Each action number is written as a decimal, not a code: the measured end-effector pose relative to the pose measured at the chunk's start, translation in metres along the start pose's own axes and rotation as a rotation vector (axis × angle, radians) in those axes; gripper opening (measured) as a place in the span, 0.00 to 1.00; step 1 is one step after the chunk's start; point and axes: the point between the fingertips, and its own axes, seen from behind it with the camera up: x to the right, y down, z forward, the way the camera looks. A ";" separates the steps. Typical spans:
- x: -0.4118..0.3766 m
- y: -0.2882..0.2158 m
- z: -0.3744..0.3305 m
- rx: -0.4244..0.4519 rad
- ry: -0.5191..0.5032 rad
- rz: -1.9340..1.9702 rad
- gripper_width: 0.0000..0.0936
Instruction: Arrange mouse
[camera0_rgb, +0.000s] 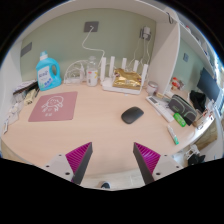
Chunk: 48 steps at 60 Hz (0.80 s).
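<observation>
A dark grey mouse (132, 115) lies on the light wooden desk (100, 128), beyond my fingers and a little to the right. A pink mouse mat (54, 106) with a white drawing lies on the desk to the left of the mouse, well apart from it. My gripper (112, 162) is open and empty; its two magenta-padded fingers (78, 160) stand wide apart above the desk's near edge, with nothing between them.
A blue detergent bottle (48, 72) stands behind the mat. A white router (125, 78) with a gold packet sits at the back. Pens, a case and small items (178, 108) crowd the right side. Cables run along the back wall.
</observation>
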 end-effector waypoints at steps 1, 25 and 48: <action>0.008 -0.004 0.008 0.015 0.005 -0.001 0.91; 0.062 -0.067 0.162 0.064 -0.076 0.059 0.91; 0.037 -0.107 0.201 0.085 -0.091 0.008 0.51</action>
